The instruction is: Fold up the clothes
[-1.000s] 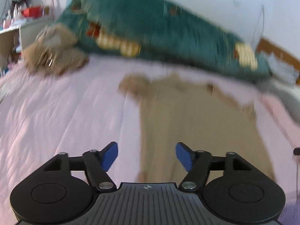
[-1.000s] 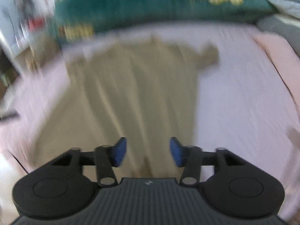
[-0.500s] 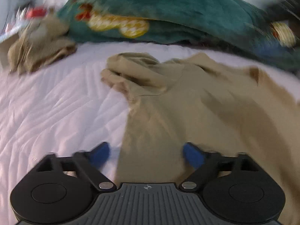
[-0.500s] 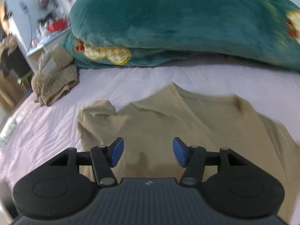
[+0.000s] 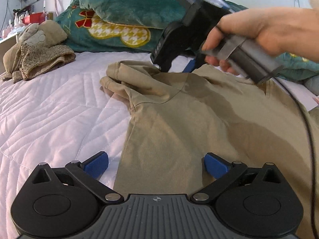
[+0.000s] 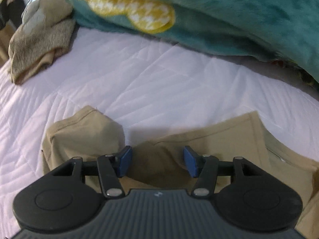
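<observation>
A tan T-shirt (image 5: pixel 189 119) lies spread on the pink quilted bed, its left sleeve (image 5: pixel 123 79) bunched up. My left gripper (image 5: pixel 156 165) is open wide, low over the shirt's left side edge, with nothing between its blue pads. In the left wrist view a hand holds my right gripper (image 5: pixel 179 67) down at the shirt's shoulder, near the collar. In the right wrist view the right gripper (image 6: pixel 157 162) is open over the tan cloth (image 6: pixel 199 145) between sleeve (image 6: pixel 83 133) and neckline.
A large teal blanket (image 5: pixel 129 8) with a yellow houndstooth patch is heaped at the bed's head. A brown plush toy with a fuzzy cloth (image 5: pixel 37 49) lies at the back left. A black cable (image 5: pixel 308 131) trails from the right gripper across the shirt.
Both grippers moved forward towards the shirt's top. The right gripper dropped to the shoulder by the collar and has come into the left wrist view. The left jaws opened wider.
</observation>
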### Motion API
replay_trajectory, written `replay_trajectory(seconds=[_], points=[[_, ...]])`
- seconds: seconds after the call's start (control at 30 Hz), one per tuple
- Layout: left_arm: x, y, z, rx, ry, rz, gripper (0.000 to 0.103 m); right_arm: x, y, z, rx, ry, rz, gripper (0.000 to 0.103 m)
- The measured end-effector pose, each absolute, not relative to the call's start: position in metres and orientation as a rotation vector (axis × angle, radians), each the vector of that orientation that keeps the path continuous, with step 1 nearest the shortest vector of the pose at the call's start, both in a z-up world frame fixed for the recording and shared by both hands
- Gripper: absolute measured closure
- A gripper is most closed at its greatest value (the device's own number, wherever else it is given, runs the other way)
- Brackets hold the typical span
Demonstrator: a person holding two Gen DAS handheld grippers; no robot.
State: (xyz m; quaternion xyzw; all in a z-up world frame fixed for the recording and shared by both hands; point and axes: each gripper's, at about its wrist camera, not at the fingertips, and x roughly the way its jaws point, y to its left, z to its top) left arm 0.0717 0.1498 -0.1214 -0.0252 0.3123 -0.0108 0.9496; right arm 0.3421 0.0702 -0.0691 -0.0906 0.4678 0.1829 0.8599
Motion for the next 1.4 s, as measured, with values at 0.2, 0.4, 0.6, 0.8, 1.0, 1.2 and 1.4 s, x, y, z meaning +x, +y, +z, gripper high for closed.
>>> replay_trajectory(seconds=[0.2, 0.4, 0.6, 0.8, 1.0, 1.2, 1.4], points=[[0.071, 0.152, -0.121, -0.064, 0.628, -0.023, 0.000, 0.360, 0.082, -0.067, -0.232, 0.892, 0.332, 0.096], [0.070, 0.154, -0.120, -0.082, 0.621, -0.023, 0.000, 0.374, 0.044, -0.043, -0.042, 0.721, 0.271, 0.095], [0.070, 0.154, -0.119, -0.084, 0.623, -0.020, 0.000, 0.369, 0.048, -0.030, -0.131, 0.809, 0.313, 0.069], [0.070, 0.156, -0.118, -0.090, 0.624, -0.021, 0.000, 0.338, 0.122, -0.034, -0.480, 0.830, 0.596, 0.050], [0.067, 0.160, -0.119, -0.114, 0.610, -0.028, 0.000, 0.348, 0.153, -0.077, -0.576, 0.931, 0.607, 0.102], [0.066, 0.167, -0.120, -0.169, 0.585, -0.032, 0.000, 0.347, 0.161, -0.037, -0.426, 0.605, 0.509, 0.102], [0.063, 0.180, -0.124, -0.268, 0.550, -0.059, 0.000, 0.337, 0.130, -0.003, -0.320, 0.534, 0.396, 0.092]])
